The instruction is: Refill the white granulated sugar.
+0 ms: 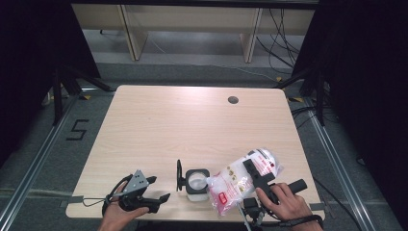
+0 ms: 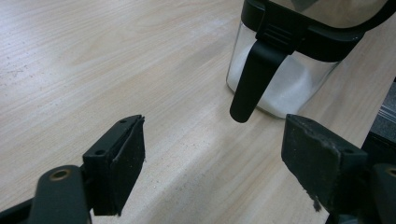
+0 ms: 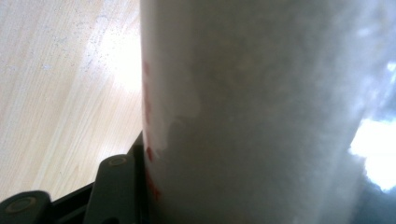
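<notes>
High view: right gripper (image 1: 250,169) is pinching the plastic bag (image 1: 243,177) of white powder near the table's (image 1: 192,120) near right edge, tilting it over the open jar (image 1: 197,183); left gripper (image 1: 155,190) is resting spread, left of the jar.

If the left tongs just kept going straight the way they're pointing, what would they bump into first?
Probably the clear jar of white powder: in the left gripper view, its black hanging handle sits ahead between the open left tongs, slightly off-centre. Bare table lies between; depth is hard to judge.
</notes>
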`<state>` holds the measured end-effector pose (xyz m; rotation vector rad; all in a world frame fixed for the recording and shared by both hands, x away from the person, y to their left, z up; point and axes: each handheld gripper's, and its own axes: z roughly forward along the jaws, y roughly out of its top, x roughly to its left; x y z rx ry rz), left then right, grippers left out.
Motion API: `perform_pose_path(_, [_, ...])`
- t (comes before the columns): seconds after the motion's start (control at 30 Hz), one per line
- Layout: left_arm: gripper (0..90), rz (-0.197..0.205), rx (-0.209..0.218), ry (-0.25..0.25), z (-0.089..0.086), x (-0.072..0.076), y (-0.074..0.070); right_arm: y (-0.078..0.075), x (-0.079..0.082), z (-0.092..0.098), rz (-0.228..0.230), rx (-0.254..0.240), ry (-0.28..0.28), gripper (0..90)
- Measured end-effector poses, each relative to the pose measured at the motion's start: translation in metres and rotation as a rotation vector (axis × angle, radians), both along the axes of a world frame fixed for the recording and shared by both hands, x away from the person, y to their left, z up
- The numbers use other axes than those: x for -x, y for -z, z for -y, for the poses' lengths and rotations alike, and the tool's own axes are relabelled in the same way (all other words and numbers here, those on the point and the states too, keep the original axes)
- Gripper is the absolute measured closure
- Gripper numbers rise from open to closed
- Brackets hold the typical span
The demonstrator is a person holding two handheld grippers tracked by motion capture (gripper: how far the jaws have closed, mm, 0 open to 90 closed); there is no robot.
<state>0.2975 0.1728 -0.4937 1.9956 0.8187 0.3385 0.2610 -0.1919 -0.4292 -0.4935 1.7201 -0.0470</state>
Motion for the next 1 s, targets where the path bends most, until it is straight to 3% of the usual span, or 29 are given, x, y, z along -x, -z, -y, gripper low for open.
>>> perform_pose_path(0.07, [21.2,0.006,-0.02,0.011,-0.0016,-0.0002,-0.0005,0.0,-0.0003,-0.0001,-0.002,0.004,-0.007,45.9])
perform_pose_path(0.5, [21.1,-0.003,0.0,-0.002,-0.0003,0.0007,0.0002,-0.0019,-0.001,-0.0003,0.003,0.015,-0.018,46.1])
perform_pose_path(0.77, [21.2,-0.003,-0.003,-0.004,-0.0002,0.0008,0.0,-0.0006,0.0004,0.0004,-0.002,-0.013,-0.003,46.1])
perform_pose_path(0.87, [21.2,0.002,-0.004,0.0,0.0,0.0006,0.0,-0.0006,0.0003,0.0001,-0.004,-0.009,-0.009,46.1])
perform_pose_path(0.9, [21.2,0.006,-0.022,0.008,-0.0013,0.0,-0.0005,-0.0006,0.0001,0.0002,-0.003,-0.008,-0.01,46.1])
perform_pose_path(1.0, [21.2,0.0,-0.011,0.0,-0.0002,0.0006,-0.0004,-0.0018,-0.0008,-0.0001,0.003,0.008,-0.022,46.1])
